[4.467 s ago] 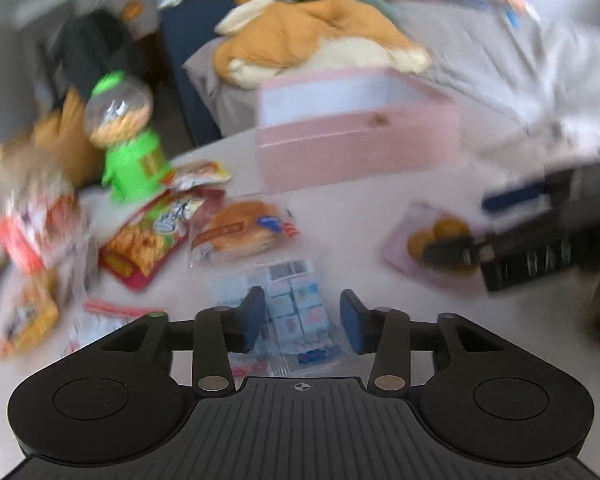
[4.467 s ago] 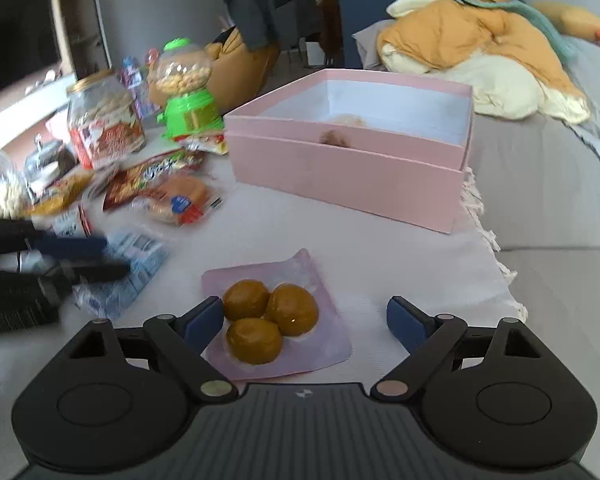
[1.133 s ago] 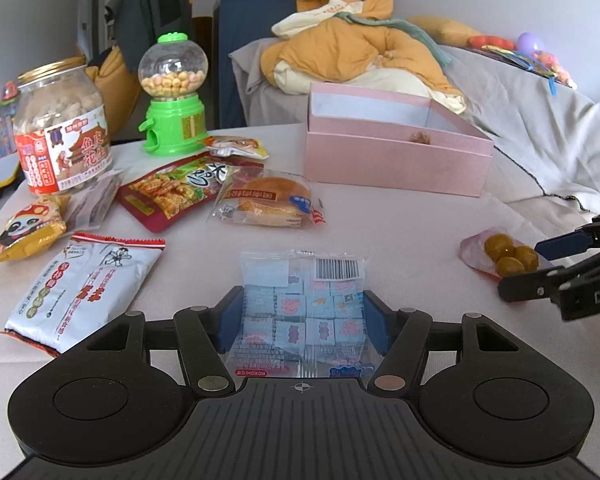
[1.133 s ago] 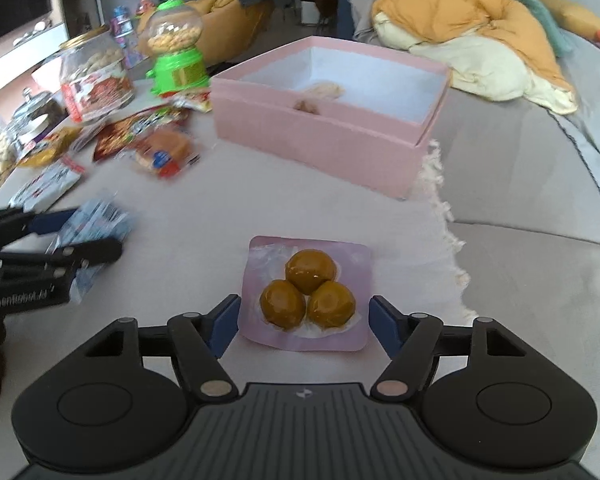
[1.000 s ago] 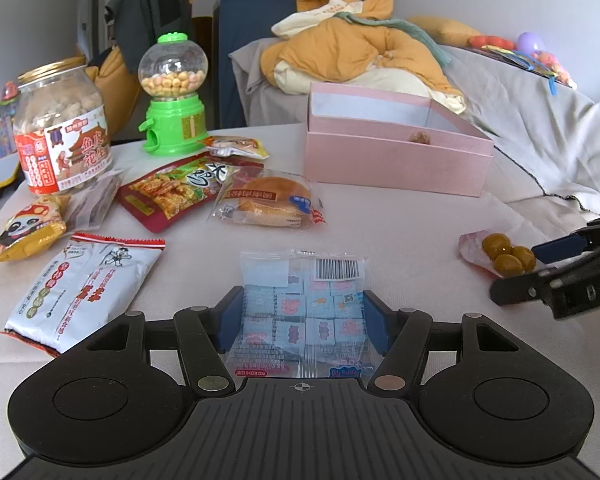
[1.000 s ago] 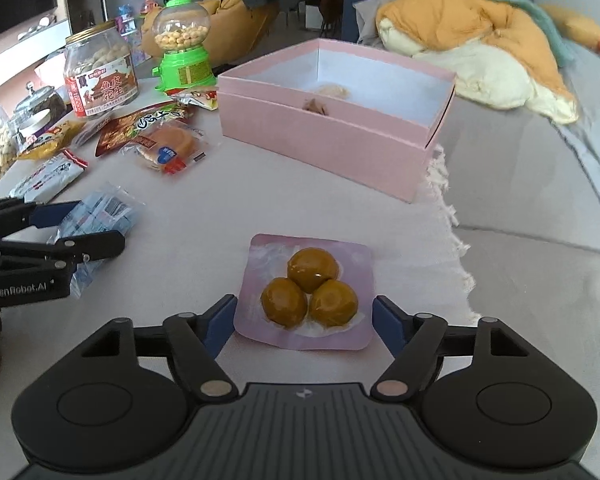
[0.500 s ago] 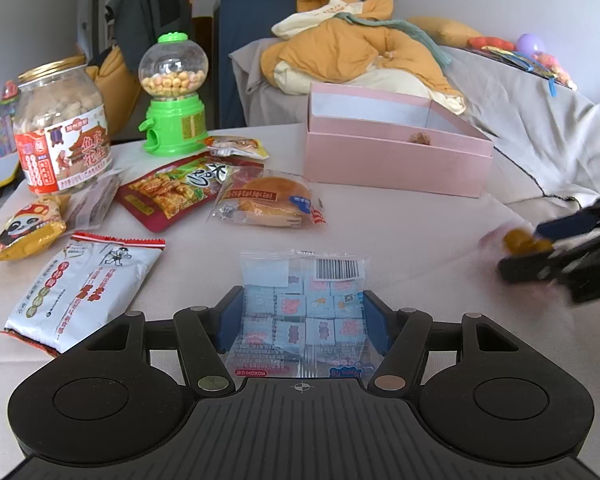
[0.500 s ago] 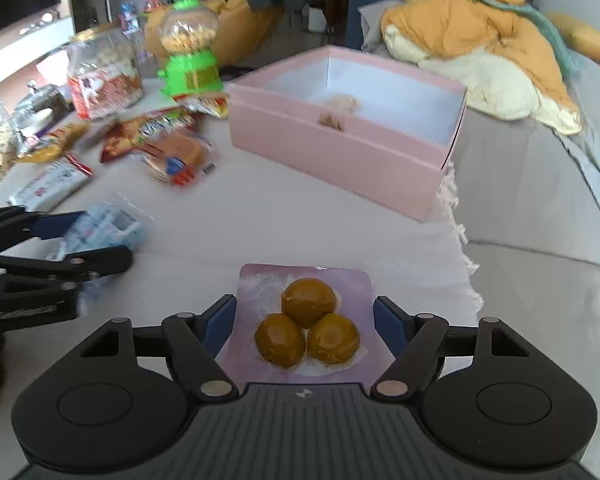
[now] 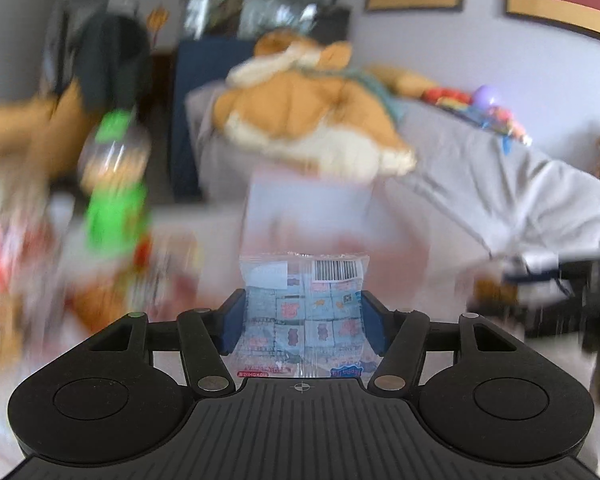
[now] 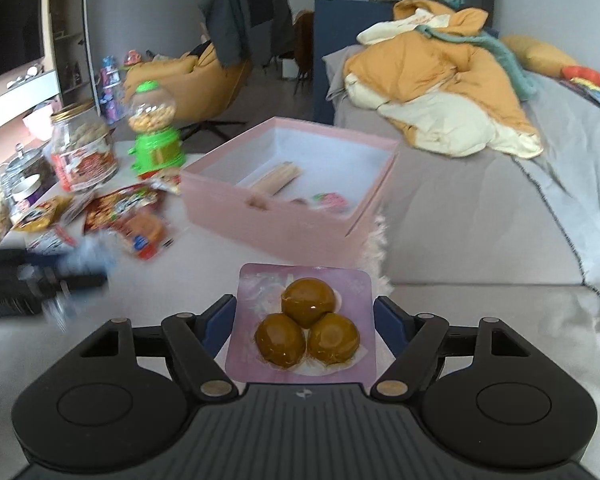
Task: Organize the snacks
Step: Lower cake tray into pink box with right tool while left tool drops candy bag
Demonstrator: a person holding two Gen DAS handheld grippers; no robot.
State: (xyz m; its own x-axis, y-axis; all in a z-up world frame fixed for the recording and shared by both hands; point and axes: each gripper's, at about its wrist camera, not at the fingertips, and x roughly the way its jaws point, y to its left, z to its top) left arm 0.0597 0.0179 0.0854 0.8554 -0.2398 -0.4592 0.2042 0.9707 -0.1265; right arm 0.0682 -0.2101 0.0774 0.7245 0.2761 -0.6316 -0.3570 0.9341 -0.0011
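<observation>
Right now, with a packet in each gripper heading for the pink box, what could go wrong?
Three risks, judged from these views:
1. The blue candy bag is held only at its edges and may slip.
2. The egg pack could tilt out.
3. Both loads may collide over the pink box.

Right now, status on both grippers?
Left gripper shut on blue candy bag. Right gripper shut on purple pack. Pink box ahead, path clear.
</observation>
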